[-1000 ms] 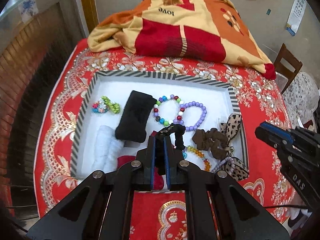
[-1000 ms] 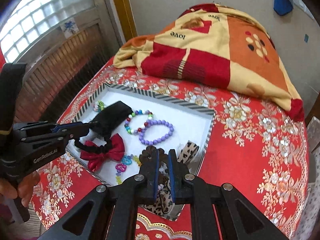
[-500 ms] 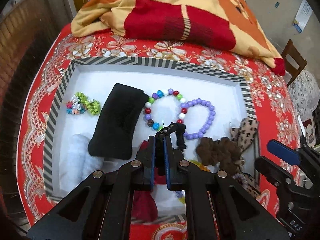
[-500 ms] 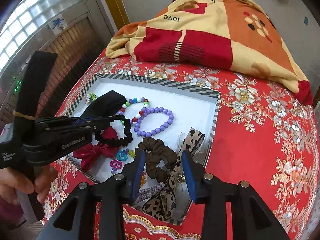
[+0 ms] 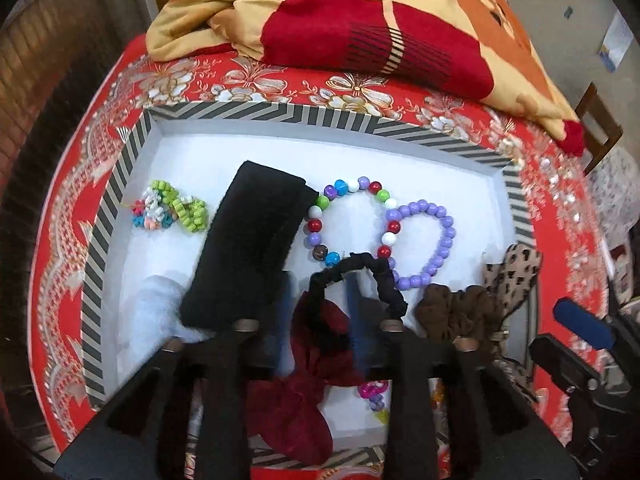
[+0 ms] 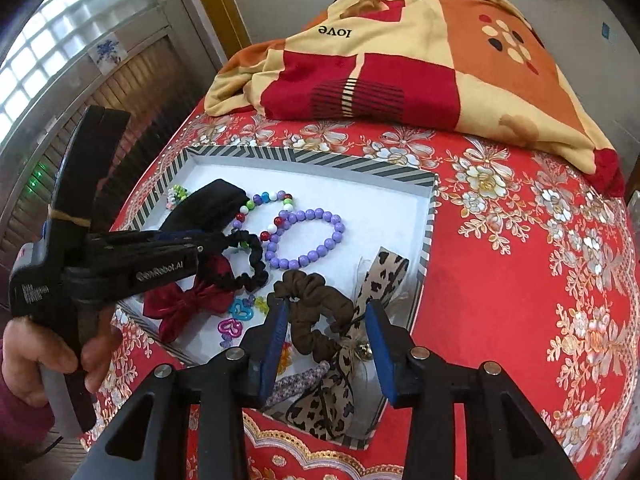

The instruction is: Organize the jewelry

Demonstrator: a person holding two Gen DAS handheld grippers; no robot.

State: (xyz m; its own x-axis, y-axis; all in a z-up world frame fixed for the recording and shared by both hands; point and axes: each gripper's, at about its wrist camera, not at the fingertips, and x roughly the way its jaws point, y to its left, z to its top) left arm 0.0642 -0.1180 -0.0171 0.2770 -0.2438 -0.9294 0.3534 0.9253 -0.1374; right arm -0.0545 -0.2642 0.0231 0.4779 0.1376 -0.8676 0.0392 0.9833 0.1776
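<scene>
A white tray with a striped rim (image 5: 320, 116) (image 6: 320, 160) holds the jewelry on the red tablecloth. My left gripper (image 5: 318, 296) (image 6: 208, 246) hangs low over the tray's front. Its jaws are opening, and the black hair band (image 5: 352, 268) (image 6: 250, 268) with its red bow (image 5: 304, 360) (image 6: 188, 304) lies loose between them. My right gripper (image 6: 326, 320) (image 5: 576, 336) is at the tray's near right corner. Its jaws are also opening, and they straddle the brown scrunchie (image 6: 316, 292) (image 5: 456, 312) with the pads apart from it.
Also in the tray are a multicoloured bead bracelet (image 5: 352, 216), a purple bead bracelet (image 5: 432, 240), a black headband (image 5: 248, 248), a leopard-print bow (image 6: 384, 276) and small plastic charms (image 6: 236, 316). A folded blanket (image 6: 400, 48) lies behind the tray. A hand (image 6: 36, 364) grips the left tool.
The left gripper sank toward the tray, then its jaws let go of the black hair band. The right gripper's jaws spread off the brown scrunchie, which now rests in the tray.
</scene>
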